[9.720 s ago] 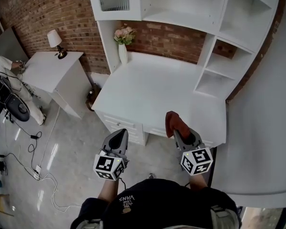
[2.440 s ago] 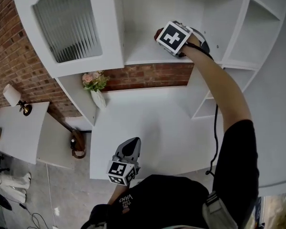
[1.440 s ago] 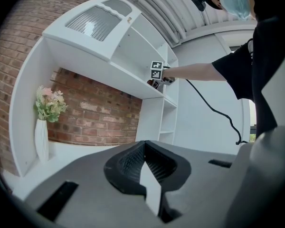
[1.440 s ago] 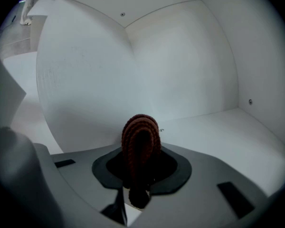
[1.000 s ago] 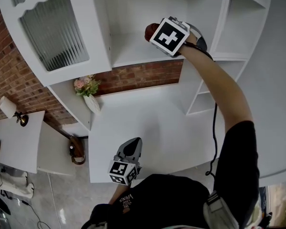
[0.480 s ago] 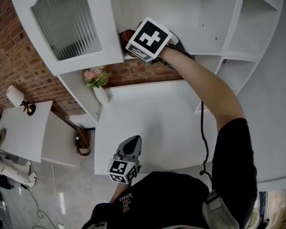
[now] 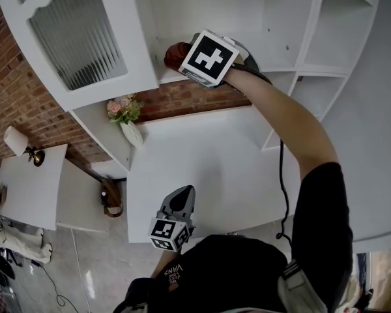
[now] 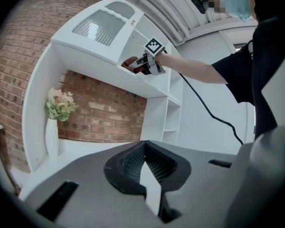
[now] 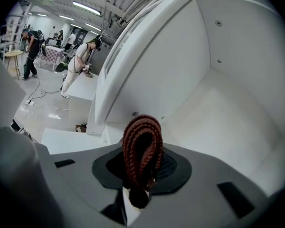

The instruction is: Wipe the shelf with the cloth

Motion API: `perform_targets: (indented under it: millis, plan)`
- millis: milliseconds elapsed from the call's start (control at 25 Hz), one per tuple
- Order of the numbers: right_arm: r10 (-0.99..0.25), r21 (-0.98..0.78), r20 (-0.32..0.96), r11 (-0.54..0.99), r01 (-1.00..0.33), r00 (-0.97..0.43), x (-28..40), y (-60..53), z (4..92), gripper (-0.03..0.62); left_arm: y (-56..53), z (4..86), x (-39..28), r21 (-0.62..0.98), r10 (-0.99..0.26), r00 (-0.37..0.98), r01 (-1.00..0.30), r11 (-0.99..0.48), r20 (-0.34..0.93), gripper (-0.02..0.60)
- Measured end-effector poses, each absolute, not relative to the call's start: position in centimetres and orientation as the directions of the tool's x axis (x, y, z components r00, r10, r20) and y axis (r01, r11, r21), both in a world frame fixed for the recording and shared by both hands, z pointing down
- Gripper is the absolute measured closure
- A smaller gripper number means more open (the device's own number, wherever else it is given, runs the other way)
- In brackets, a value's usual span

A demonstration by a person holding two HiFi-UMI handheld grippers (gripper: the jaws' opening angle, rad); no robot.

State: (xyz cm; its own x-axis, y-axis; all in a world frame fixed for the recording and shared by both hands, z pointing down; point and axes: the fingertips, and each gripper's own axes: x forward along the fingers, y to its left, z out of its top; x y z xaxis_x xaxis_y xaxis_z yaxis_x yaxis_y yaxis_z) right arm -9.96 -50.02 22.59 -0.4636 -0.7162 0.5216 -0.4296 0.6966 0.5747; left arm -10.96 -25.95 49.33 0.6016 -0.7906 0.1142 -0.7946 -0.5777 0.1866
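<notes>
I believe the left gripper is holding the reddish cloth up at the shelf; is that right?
Not quite: the right gripper holds the reddish cloth up at the shelf, as the right gripper view shows; the left gripper is shut and empty.

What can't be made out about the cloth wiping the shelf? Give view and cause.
Head view: where the cloth meets the shelf, behind the cube on the right gripper.
Right gripper view: shelf under the cloth, hidden by the gripper's body.
Left gripper view: cloth too small for detail.
</notes>
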Motion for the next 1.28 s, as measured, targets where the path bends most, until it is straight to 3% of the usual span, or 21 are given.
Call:
perform_targets:
  millis: [680, 1080, 1280]
  plan:
    - [-0.830, 0.653, 0.545, 0.507, -0.562, -0.115, 9.7, -51.6, 23.5, 0.505, -28.6, 49.4, -4.0, 0.189, -0.654, 0.750, -0.659, -0.728, 0.096, 0.574]
    - [-0.871, 0.784, 0.484, 0.385, -0.487, 0.089, 16.8, -51.2, 22.8, 0.505, -29.3, 49.5, -2.8, 0.189, -0.615, 0.782, -0.622, -0.760, 0.100, 0.574]
    - [-0.879, 0.800, 0.462, 0.356, -0.483, 0.117, 18.1, -50.9, 23.0, 0.505, -29.3, 49.6, -2.9, 0.187, -0.611, 0.785, -0.619, -0.763, 0.106, 0.574]
